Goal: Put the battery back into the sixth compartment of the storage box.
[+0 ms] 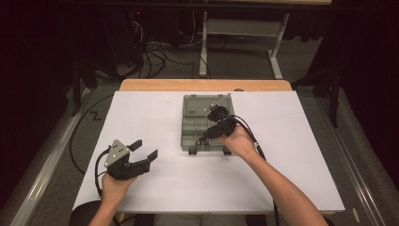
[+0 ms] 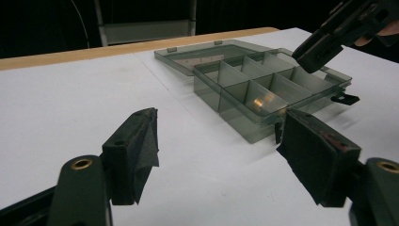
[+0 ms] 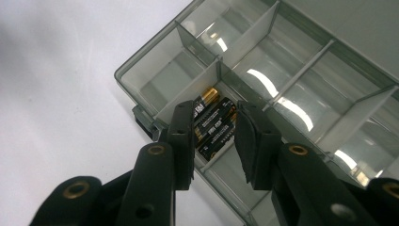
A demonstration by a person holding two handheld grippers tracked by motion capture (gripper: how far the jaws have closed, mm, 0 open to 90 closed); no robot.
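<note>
Smoky translucent plastic organizer box (image 3: 301, 61), ribbed by thin dividers, holds glossy black-and-gold batteries (image 3: 214, 123); the right hand-held gripper (image 3: 214, 141) straddles them, padded jaws parted, gripping nothing. The left hand-held gripper (image 1: 142, 151), lower left, gapes empty.

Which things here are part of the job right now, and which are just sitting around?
In the job:
- right claw, jaws parted over the batteries
- batteries in a near compartment
- compartment box, lid open

Lying about:
- left claw, open, apart from the box
- white table
- cables on the floor

Smoky grey box (image 3: 301, 61), black-and-gold batteries (image 3: 214, 123)
</note>
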